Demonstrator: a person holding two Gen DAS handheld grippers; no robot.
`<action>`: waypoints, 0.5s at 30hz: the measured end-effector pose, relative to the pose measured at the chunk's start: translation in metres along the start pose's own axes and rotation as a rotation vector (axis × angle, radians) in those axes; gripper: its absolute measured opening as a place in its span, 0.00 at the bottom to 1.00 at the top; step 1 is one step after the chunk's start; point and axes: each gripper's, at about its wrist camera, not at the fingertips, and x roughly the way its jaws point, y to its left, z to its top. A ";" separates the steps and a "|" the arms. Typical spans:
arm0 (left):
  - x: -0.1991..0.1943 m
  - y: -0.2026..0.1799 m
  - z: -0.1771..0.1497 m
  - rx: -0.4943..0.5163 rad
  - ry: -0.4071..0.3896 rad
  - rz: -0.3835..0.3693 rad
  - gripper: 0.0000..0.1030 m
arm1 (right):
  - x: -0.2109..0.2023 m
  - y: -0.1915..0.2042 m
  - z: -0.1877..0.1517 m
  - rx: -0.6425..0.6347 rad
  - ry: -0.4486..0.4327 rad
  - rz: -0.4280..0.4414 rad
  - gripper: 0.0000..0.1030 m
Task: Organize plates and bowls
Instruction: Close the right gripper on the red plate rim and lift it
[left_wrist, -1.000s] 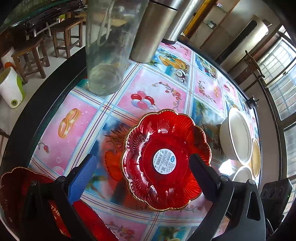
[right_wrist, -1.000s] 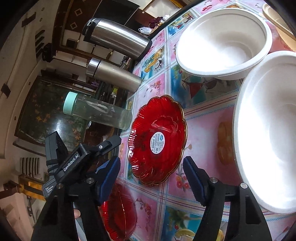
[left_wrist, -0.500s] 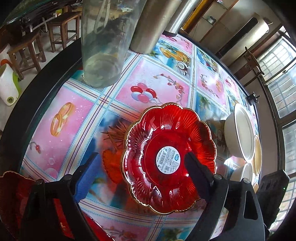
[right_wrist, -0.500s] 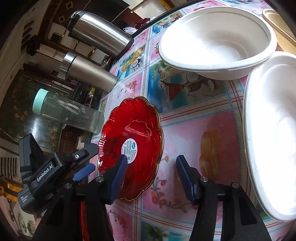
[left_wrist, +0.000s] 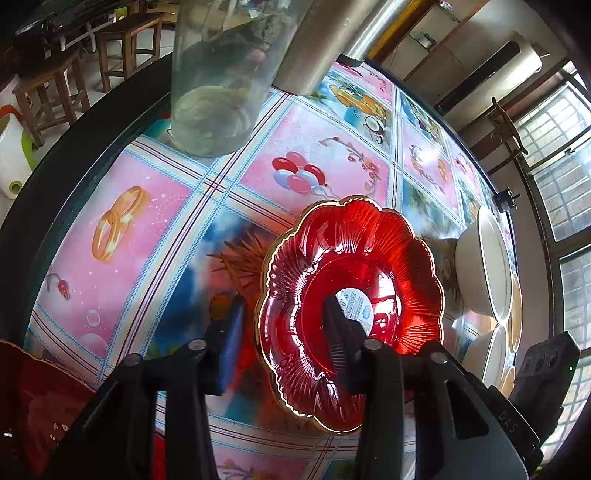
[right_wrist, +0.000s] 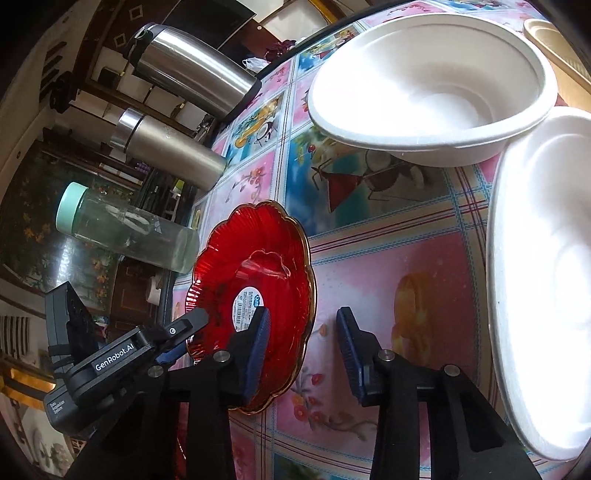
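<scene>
A red scalloped plate with a gold rim and a white sticker lies on the patterned tablecloth. My left gripper straddles its near left rim, one finger inside the dish and the blue pad outside; a gap remains, so it is open. My right gripper is open too, straddling the plate's right rim with one finger over the plate and one over the cloth. Two white bowls stand to the right. A second red plate lies at the near left.
A clear jar with a mint lid and two steel flasks stand behind the plate. A beige dish sits past the far bowl. The table's black edge curves on the left, with wooden stools beyond.
Both grippers moved in on the red plate and their fingers narrowed. The left went from wide open around the whole plate to straddling its rim. The plate has not moved.
</scene>
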 end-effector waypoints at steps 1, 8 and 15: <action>-0.001 0.000 0.000 0.002 -0.005 0.007 0.34 | 0.000 0.000 0.000 0.002 0.000 0.000 0.34; -0.008 0.002 -0.005 0.008 -0.056 0.053 0.13 | 0.000 -0.003 0.001 0.016 -0.016 0.002 0.31; -0.007 0.002 -0.006 0.017 -0.060 0.072 0.08 | -0.001 -0.005 0.000 0.017 -0.026 0.004 0.30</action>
